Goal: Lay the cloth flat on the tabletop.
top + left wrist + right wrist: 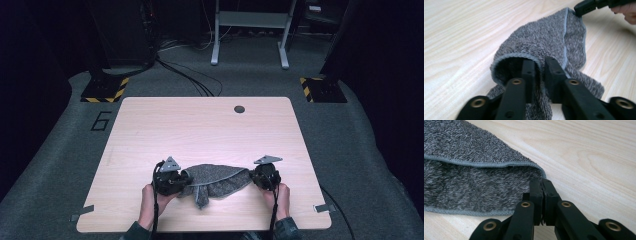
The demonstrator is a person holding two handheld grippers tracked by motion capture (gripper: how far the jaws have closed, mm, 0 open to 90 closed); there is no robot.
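- Two grippers grasp one grey towel (216,181), lying at six o'clock on the table (200,125).
- My left gripper (540,65) pinches a bunched fold, towel between its jaws.
- My right gripper (541,185) is clenched tight on a hemmed corner.
- I judge both corners secured; the towel is rumpled, so spreading or folding remains.

Overhead forward-down view; two close tongs-mounted views sharing the towel (215,181).
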